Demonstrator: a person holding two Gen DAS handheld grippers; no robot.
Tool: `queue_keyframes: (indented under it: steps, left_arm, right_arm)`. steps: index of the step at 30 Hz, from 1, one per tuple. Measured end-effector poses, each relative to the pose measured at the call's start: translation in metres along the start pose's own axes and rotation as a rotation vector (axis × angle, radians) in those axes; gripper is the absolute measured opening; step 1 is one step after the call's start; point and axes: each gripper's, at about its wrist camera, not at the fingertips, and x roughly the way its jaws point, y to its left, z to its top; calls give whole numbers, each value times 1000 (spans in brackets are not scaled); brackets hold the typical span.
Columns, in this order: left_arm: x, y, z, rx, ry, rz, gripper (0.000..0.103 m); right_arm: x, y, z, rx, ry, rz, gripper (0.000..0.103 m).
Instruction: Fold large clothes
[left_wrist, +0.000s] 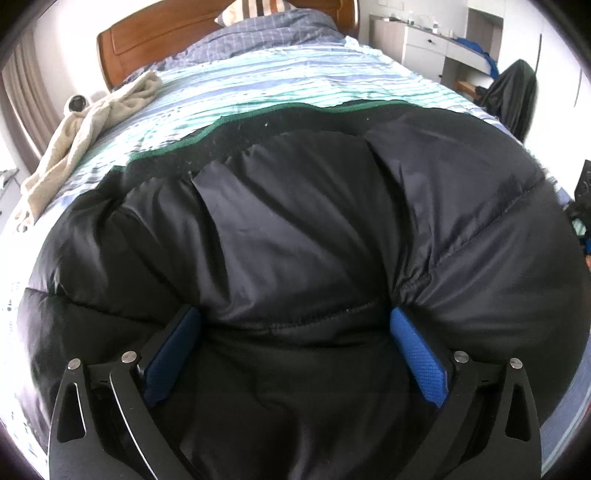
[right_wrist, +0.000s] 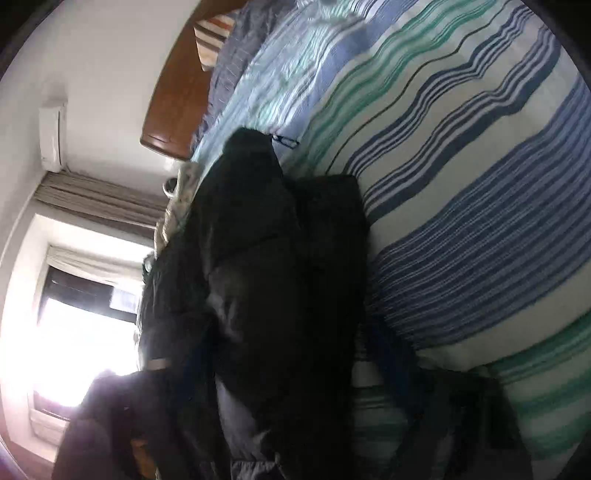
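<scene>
A black puffer jacket (left_wrist: 295, 221) with a green-edged fleece lining (left_wrist: 221, 122) lies bunched across the near end of a striped bed (left_wrist: 258, 92). My left gripper (left_wrist: 295, 321) stands wide, and a thick fold of the jacket fills the gap between its blue pads (left_wrist: 417, 350) and bulges over them. The right wrist view is rolled and blurred. In it the jacket (right_wrist: 258, 258) runs as a dark ridge from mid-bed toward the camera. My right gripper (right_wrist: 291, 362) is a dim shape around the jacket's near end, and I cannot make out whether its pads press on it.
A beige towel (left_wrist: 92, 125) lies along the bed's left side. A plaid quilt (left_wrist: 277, 33) and a wooden headboard (left_wrist: 147, 33) are at the far end. A white cabinet (left_wrist: 424, 44) and a dark garment (left_wrist: 513, 96) stand right of the bed. A bright window (right_wrist: 74, 332) is on the left.
</scene>
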Motion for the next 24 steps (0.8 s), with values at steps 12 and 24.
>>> queue_keyframes:
  steps: [12,24]
  left_arm:
    - [-47,22,21,35,93,-39,87]
    - [-175,61,127,-22,8,-492,100]
  right_arm:
    - [-55,209,-59,-426,-254,-110,23]
    - [39,365,-200,-1052,-399,-449,22]
